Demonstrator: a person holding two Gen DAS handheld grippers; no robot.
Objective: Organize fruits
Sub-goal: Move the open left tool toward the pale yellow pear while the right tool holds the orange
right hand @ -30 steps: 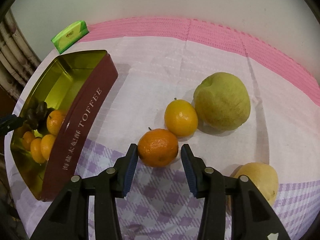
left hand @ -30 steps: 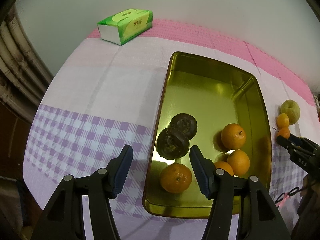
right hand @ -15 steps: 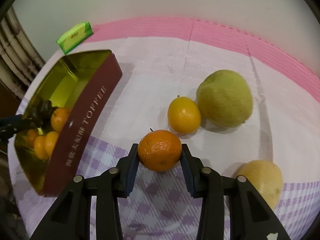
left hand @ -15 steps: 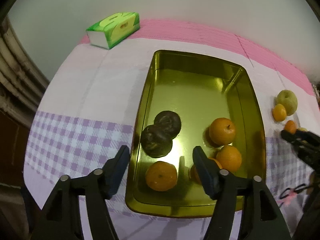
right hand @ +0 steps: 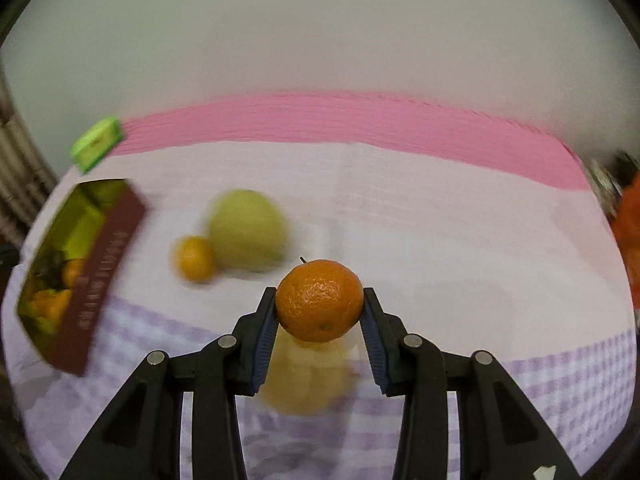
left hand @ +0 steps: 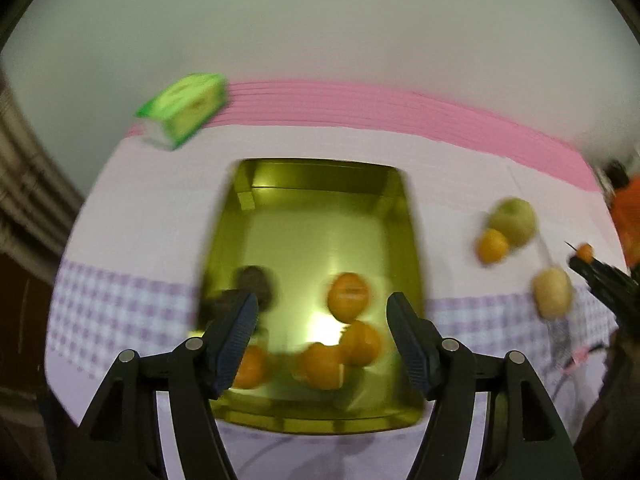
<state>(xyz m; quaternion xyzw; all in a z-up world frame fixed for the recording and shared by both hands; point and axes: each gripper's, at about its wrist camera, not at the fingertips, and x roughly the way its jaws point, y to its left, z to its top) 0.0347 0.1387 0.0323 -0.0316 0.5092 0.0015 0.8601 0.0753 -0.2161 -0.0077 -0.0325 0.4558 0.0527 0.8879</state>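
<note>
My right gripper (right hand: 319,322) is shut on an orange mandarin (right hand: 319,300) and holds it above the cloth. A yellow pear (right hand: 306,380) lies below it. A small orange (right hand: 194,258) and a green pear (right hand: 248,236) lie to the left. The gold tin (left hand: 328,216) holds several oranges (left hand: 348,296) and dark fruits (left hand: 256,284). My left gripper (left hand: 320,340) is open and empty over the tin's near end. The tin (right hand: 104,264) also shows at the left of the right wrist view. The left wrist view shows the right gripper (left hand: 600,276) with the mandarin (left hand: 585,252).
A green tissue box (left hand: 184,108) stands at the back left of the table. The cloth has a pink band (right hand: 360,124) along the far edge by the wall. An orange thing (right hand: 630,232) shows at the far right edge.
My right gripper has closed on the mandarin and lifted it off the cloth. My left gripper has drawn back and turned, staying open over the tin.
</note>
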